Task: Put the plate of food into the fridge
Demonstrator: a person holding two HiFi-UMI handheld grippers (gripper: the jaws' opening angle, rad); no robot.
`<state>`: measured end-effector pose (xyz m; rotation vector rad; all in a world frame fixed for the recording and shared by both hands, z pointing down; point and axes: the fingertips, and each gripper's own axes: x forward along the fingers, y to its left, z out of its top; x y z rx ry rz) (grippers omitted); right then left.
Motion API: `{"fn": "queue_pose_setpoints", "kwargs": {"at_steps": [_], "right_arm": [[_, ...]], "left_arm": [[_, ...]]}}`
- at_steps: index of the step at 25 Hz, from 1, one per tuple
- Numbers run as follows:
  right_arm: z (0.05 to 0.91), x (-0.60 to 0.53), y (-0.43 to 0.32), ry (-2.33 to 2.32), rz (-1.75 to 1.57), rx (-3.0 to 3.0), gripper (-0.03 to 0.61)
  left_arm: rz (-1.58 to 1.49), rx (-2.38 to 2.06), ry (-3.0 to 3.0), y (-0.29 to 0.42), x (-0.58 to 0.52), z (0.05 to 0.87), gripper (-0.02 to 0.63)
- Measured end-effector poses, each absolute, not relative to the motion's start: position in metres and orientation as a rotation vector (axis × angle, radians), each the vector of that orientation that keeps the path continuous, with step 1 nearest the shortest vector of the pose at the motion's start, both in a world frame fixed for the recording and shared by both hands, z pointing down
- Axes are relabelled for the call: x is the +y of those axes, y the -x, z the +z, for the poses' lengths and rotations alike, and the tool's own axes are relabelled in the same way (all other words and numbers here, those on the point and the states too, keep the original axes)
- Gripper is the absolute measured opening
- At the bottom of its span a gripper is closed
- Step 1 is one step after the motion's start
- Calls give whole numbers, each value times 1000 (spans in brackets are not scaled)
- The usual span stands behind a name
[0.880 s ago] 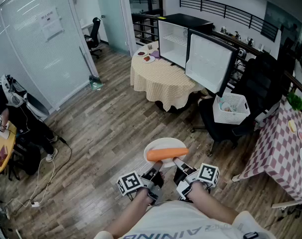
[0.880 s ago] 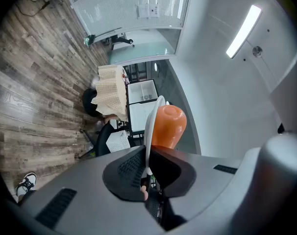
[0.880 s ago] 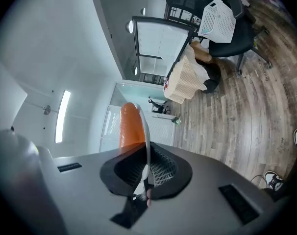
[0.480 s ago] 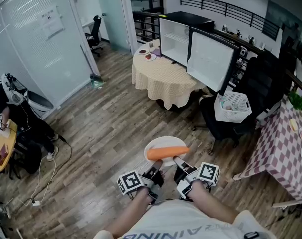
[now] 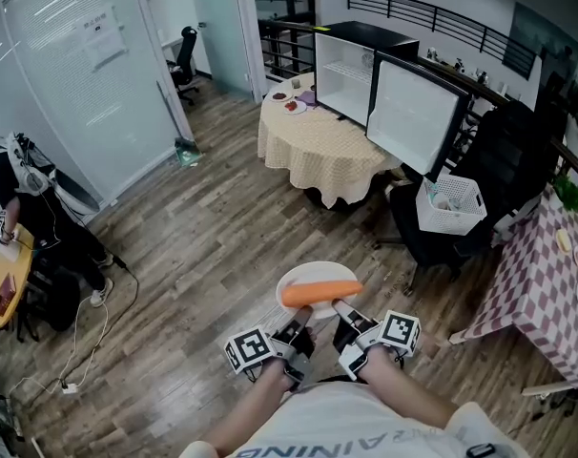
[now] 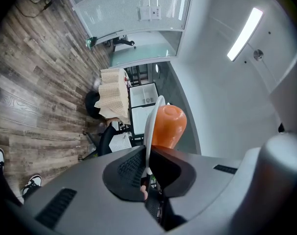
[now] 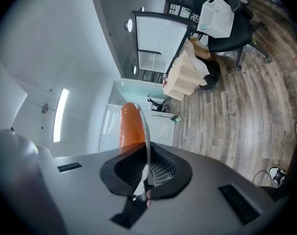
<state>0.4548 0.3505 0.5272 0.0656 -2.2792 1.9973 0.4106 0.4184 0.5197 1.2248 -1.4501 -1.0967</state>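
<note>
A white plate (image 5: 308, 277) with an orange carrot (image 5: 319, 294) across it is held level in front of me. My left gripper (image 5: 300, 324) is shut on its near-left rim and my right gripper (image 5: 340, 311) is shut on its near-right rim. In the left gripper view the plate's edge (image 6: 154, 119) runs between the jaws with the carrot (image 6: 168, 126) beside it. In the right gripper view the plate rim (image 7: 146, 141) is pinched, the carrot (image 7: 130, 126) behind it. The white fridge (image 5: 354, 79) stands on a far table with its door (image 5: 415, 117) swung open.
The fridge sits on a round table with a checked cloth (image 5: 318, 151) that also bears small dishes (image 5: 291, 106). A black chair with a white basket (image 5: 449, 205) stands right of it. A checked table (image 5: 542, 284) is at the right. A seated person (image 5: 27, 208) is at the left, by a glass partition (image 5: 89, 74).
The table and fridge have drifted slightly right and nearer in the head view as I walk. The plate and both grippers keep the same pose.
</note>
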Motion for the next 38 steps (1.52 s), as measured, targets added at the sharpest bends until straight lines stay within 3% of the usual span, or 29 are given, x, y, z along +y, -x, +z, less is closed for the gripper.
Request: {"fn": "queue_pose_setpoints", "kwargs": {"at_steps": [18, 38], "right_arm": [[560, 364, -376, -119, 2004, -2204, 32], [552, 136, -244, -64, 1995, -2176, 32]], "left_arm": [[-1113, -1429, -1151, -330, 433, 552, 26], [-1147, -1452, -1145, -202, 203, 541, 26]]}}
